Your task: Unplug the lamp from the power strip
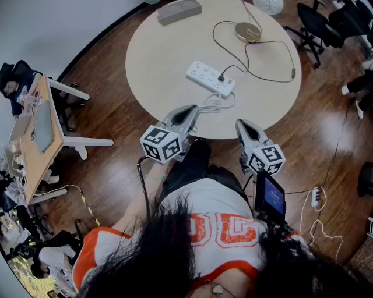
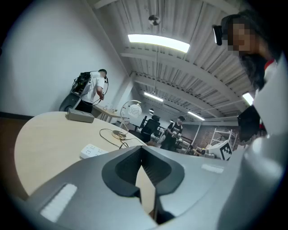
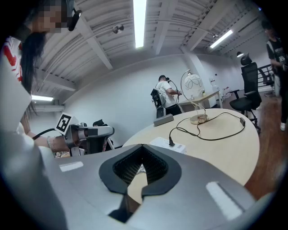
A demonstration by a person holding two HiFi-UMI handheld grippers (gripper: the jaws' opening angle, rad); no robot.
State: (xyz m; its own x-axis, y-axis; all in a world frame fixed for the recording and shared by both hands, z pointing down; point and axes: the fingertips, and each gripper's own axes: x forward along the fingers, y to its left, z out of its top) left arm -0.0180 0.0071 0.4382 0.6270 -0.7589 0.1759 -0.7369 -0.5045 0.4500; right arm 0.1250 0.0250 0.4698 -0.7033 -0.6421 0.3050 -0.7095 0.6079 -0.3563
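A white power strip (image 1: 211, 78) lies on the round table (image 1: 157, 58), with the lamp's black plug (image 1: 221, 77) standing in its near end. From the plug a black cord (image 1: 265, 77) loops back to the lamp's brass base (image 1: 248, 32). Both grippers hover at the table's near edge, short of the strip. My left gripper (image 1: 187, 110) is shut and empty, and so is my right gripper (image 1: 242, 123). The left gripper view shows the strip (image 2: 92, 151) beyond the closed jaws. The strip (image 3: 168, 144), plug (image 3: 171, 143) and lamp base (image 3: 198, 119) show in the right gripper view.
The strip's own white cable (image 1: 213, 105) lies bunched near the table edge between the grippers. A grey box (image 1: 179, 10) sits at the far side. Office chairs (image 1: 315, 23) stand at the right, a cluttered desk (image 1: 41, 134) at the left. People stand in the background.
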